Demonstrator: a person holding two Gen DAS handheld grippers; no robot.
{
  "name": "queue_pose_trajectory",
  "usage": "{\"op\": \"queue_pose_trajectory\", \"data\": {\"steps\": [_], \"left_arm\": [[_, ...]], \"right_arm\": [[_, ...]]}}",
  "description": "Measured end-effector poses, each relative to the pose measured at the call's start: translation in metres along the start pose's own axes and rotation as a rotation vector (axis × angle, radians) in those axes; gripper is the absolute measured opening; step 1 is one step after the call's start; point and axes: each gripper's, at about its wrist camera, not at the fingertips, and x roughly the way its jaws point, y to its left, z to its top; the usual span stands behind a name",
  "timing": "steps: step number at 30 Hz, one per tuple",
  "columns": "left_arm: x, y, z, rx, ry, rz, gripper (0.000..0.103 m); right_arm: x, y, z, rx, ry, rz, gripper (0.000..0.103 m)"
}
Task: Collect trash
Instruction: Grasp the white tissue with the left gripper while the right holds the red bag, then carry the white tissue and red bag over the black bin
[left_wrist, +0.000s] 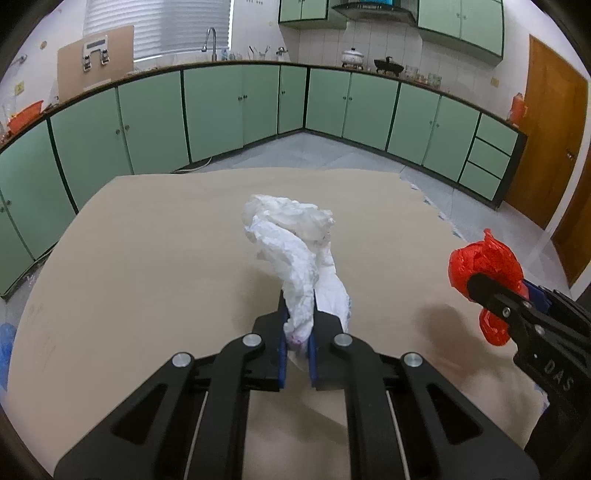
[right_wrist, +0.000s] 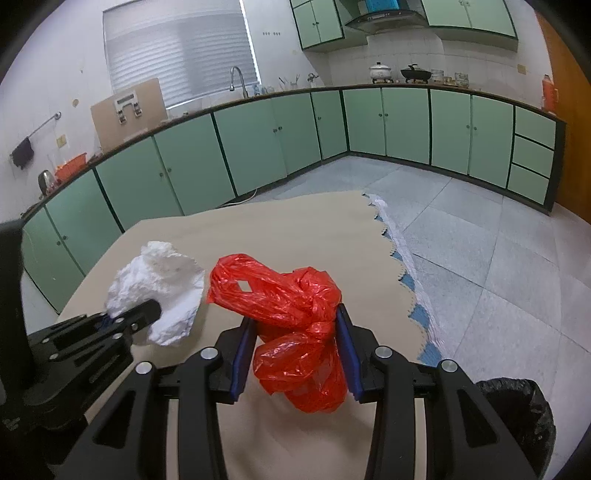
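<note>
Left hand-held gripper (left_wrist: 297, 314) pinches white tissue (left_wrist: 291, 236); right hand-held gripper (right_wrist: 295, 332) clamps red bag (right_wrist: 291, 295).

Legible text: the white letters "DAS", printed on the black body of the right tool (left_wrist: 476, 286), seen at the near right edge of the left wrist view. No other label, brand, number or sign can be read in either view.

our left black two-finger gripper (left_wrist: 298, 310): blue pads, silver pivot bolts
our right black two-finger gripper (right_wrist: 295, 332): same build, "DAS" lettering
</note>
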Motion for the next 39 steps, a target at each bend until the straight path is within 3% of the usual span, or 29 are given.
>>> {"op": "queue_pose_trajectory", "data": {"steps": [19,39], "left_arm": [[-0.076,-0.051,-0.04,0.069,-0.053,-0.075,0.007],[-0.114,-0.13,-0.068,0.168,-0.094,-0.231,0.007]], "right_arm": [[-0.09,-0.016,-0.026,0.034,-0.026,0.016,0.041],[-0.178,-0.069,-0.056,0.102,-0.101,-0.104,0.041]]}}
